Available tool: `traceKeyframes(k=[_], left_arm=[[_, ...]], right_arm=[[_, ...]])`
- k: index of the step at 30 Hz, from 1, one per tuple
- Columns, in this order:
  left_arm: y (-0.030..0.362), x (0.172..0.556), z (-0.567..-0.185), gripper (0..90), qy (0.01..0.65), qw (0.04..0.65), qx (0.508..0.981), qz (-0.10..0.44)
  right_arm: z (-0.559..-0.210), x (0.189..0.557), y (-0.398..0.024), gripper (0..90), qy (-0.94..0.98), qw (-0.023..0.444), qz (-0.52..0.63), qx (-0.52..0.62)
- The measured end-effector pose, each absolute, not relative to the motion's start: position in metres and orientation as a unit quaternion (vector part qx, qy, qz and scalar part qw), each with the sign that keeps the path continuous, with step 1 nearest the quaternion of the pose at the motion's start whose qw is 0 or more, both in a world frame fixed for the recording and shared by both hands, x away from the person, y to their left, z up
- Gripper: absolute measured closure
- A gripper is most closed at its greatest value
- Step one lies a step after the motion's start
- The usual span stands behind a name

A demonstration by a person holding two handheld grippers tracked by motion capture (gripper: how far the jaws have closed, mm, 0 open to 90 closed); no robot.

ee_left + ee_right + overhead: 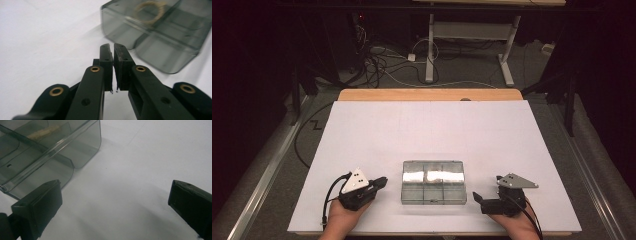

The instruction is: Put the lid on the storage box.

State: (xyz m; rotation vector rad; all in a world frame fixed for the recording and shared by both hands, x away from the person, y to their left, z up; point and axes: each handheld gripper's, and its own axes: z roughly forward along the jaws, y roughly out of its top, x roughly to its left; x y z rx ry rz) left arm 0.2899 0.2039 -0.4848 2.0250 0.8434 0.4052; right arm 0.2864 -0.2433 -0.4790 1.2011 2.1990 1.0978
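A clear smoky plastic compartment box (433, 182) with its lid down lies on the white table (427, 130) near the front edge, between both hands. My left gripper (382, 181) rests on the table just left of the box, jaws shut with nothing between them. In the left gripper view its tips (112, 50) point at a corner of the box (160, 32), and a yellowish ring (149, 11) shows inside. My right gripper (478, 198) sits at the box's right front corner, jaws wide open and empty. In the right gripper view the box (47, 150) lies at upper left with a pale piece (43, 132) inside.
A wooden strip (429, 94) edges the table's far side. Beyond it stand a white desk frame (472, 45) and loose cables (382, 65) on the floor. Metal rails (267, 170) run along both sides of the table.
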Motion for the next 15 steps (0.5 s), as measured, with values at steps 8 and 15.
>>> traceKeyframes(k=[8,15], left_arm=[[0.2072,0.2982,-0.4898,52.3,0.367,0.410,0.819,0.160],[0.2102,0.3000,-0.4872,8.4,0.373,0.425,0.812,0.145]], right_arm=[[-0.4798,0.2867,-0.2450,0.1,0.783,0.207,0.397,0.431],[-0.4791,0.2853,-0.2455,0.1,0.780,0.211,0.404,0.429]])
